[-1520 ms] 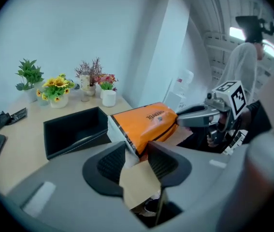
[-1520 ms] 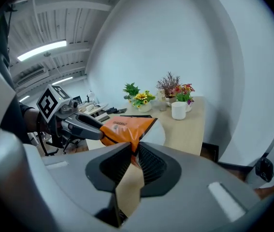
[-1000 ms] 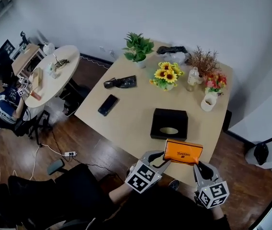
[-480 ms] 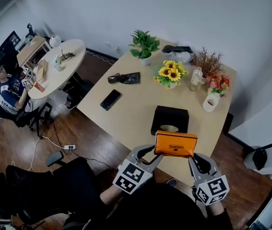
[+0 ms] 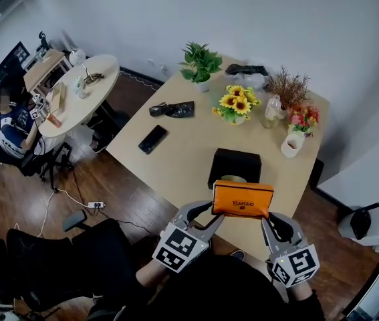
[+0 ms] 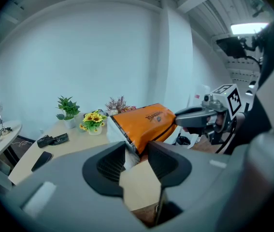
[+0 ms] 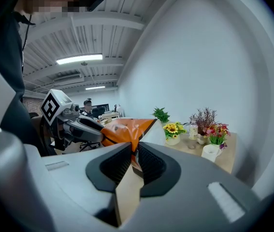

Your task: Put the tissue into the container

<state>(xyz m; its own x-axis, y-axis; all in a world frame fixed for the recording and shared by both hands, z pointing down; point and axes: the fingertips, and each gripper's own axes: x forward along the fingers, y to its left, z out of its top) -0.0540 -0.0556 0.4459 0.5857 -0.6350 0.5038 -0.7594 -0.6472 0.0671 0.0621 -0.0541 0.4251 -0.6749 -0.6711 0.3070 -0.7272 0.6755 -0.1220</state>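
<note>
Tissue: orange plastic tissue pack (image 5: pixel 242 198), held off the surface betw. yr two grippers; in head view it overlaps near edge of black square container (image 5: pixel 234 166).
L gripper (image 5: pixel 210 214): jaws pinch pack's left end.
R gripper (image 5: pixel 268 219): jaws nearly pressed together, nipping pack's right end seam.
Surface: light wooden table (image 5: pixel 176 166); container near its front edge; sunflower pot (image 5: pixel 232 105), black phone (image 5: pixel 152 139), white mug (image 5: pixel 291 143) further back.
Room: dark wood floor (image 5: pixel 132 209), round pale table (image 5: pixel 102 79) at left, white walls (image 5: pixel 176 12).
</note>
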